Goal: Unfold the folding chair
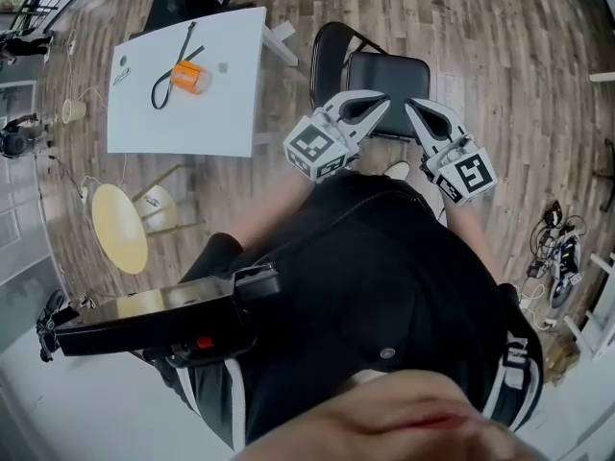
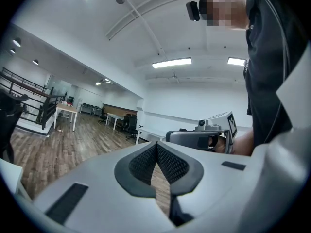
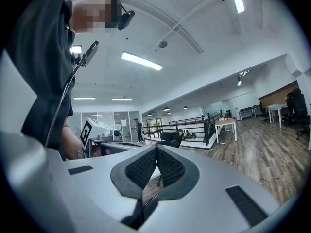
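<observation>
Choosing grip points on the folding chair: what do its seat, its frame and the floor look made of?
The seat is black with a faint sheen: vinyl-covered padding or moulded plastic, can't tell which. The frame is a thin black bent tube, probably painted metal. The floor shows brown planks with grain: wood or wood-look laminate, fairly matte.

The chair [image 1: 386, 77] stands on the floor [image 1: 500, 56] ahead of the person. The left gripper [image 1: 382, 105] and right gripper [image 1: 412, 107] are side by side above its seat. Left of the chair is a table [image 1: 221, 113] — a cord [image 1: 165, 83] and cup [image 1: 188, 77] lie on it. A stool [image 1: 120, 229] stands nearer, cables [image 1: 562, 248] far right.
</observation>
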Demonstrator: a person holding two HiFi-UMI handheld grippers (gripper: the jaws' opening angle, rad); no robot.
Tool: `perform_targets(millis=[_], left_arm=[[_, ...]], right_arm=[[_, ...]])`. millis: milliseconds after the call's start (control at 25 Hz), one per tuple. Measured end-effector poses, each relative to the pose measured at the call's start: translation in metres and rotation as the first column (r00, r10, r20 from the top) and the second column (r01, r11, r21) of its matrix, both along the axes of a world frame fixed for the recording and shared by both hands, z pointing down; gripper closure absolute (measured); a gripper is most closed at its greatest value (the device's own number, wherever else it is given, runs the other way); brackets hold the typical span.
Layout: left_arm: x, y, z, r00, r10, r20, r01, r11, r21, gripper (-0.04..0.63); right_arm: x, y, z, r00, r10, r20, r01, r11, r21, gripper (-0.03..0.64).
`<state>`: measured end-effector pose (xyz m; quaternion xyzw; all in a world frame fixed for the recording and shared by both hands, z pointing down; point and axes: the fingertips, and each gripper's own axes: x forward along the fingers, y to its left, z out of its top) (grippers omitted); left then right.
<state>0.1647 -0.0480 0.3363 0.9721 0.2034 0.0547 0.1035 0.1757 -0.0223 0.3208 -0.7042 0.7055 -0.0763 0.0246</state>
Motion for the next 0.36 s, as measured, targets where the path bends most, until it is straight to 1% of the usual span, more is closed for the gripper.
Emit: perform_targets(millis=[120,360], left_arm=[[-0.002,0.001,0.001,1.000,0.003,-0.001,-0.003,1.000,0.021,0.591],[-0.006,0.001,-0.006,1.000,0.002,-0.028,-0.001,1.000,0.020,0.592]], right_arm=[[-0.003,-0.004,0.001,1.000,0.000,0.007,0.000,1.000,0.002,0.609],[-0.012,-0.010,0.001,1.000,-0.018,-0.006,0.018,1.000,0.002,0.609]])
